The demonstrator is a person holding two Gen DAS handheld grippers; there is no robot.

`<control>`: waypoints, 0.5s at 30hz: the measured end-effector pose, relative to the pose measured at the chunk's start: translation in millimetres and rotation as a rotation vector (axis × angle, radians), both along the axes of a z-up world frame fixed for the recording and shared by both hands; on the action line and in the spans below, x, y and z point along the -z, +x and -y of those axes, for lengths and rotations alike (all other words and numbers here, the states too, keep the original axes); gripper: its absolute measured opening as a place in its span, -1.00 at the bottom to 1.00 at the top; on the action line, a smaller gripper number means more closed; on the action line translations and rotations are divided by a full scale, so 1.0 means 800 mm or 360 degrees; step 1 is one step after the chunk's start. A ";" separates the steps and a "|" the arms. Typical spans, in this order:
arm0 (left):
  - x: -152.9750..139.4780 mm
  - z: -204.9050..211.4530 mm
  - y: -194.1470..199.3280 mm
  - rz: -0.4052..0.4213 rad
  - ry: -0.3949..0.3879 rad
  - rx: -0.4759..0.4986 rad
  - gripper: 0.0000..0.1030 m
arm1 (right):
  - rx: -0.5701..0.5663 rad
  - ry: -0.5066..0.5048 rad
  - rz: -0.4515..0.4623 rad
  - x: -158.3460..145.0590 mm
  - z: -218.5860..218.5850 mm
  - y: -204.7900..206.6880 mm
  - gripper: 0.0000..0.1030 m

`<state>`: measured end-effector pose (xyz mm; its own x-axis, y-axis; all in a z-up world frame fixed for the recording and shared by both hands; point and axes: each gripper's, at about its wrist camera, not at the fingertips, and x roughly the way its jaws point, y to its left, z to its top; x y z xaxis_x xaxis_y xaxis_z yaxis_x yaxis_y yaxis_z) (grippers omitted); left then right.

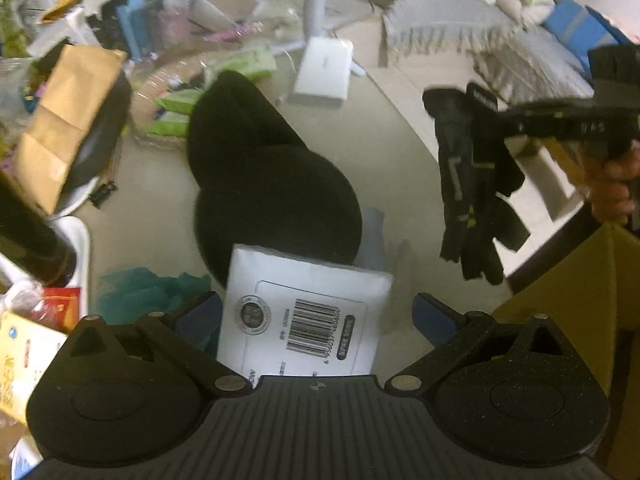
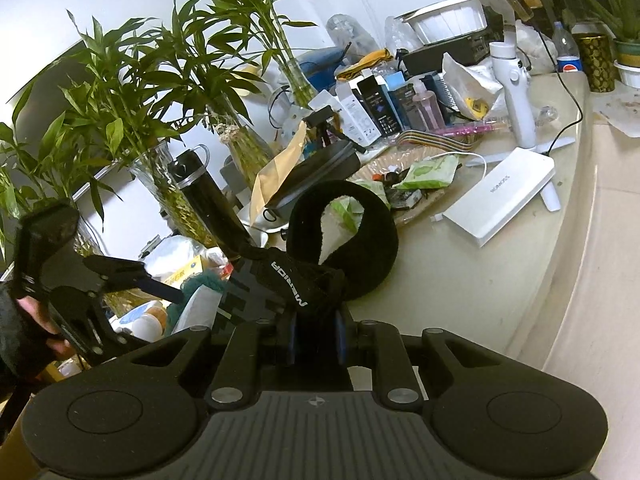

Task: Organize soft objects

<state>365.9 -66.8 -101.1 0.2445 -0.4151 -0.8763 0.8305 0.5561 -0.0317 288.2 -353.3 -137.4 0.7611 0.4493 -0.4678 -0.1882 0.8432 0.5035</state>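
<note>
A cluttered beige tabletop [image 1: 372,136] carries boxes, bamboo in glass vases [image 2: 160,168] and a white power bank [image 2: 500,196]. The right gripper [image 2: 316,336] has its jaws clamped on a pair of black gloves [image 1: 472,184]; they hang limp to the right above the table, with grey and lime strips and white lettering on the cuff. Black earmuffs [image 1: 260,176] lie mid-table, their fuzzy band arched. Just nearer sits a white barcoded packet [image 1: 304,320], between the wide-open jaws of the left gripper [image 1: 316,316], untouched. A shallow tray [image 2: 416,204] farther back holds green packets [image 2: 428,172].
</note>
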 end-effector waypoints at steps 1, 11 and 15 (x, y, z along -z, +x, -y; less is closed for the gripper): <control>0.004 0.000 0.004 -0.0007 0.0001 0.0002 1.00 | -0.0001 0.0001 -0.0002 0.000 0.000 0.000 -0.59; 0.013 -0.006 0.014 -0.0039 -0.0061 -0.0085 0.83 | -0.0024 0.0012 0.0007 0.000 -0.003 0.001 -0.58; 0.002 -0.012 -0.001 0.0030 -0.0073 -0.0105 0.80 | -0.0021 0.0000 0.0029 -0.002 -0.002 0.000 -0.58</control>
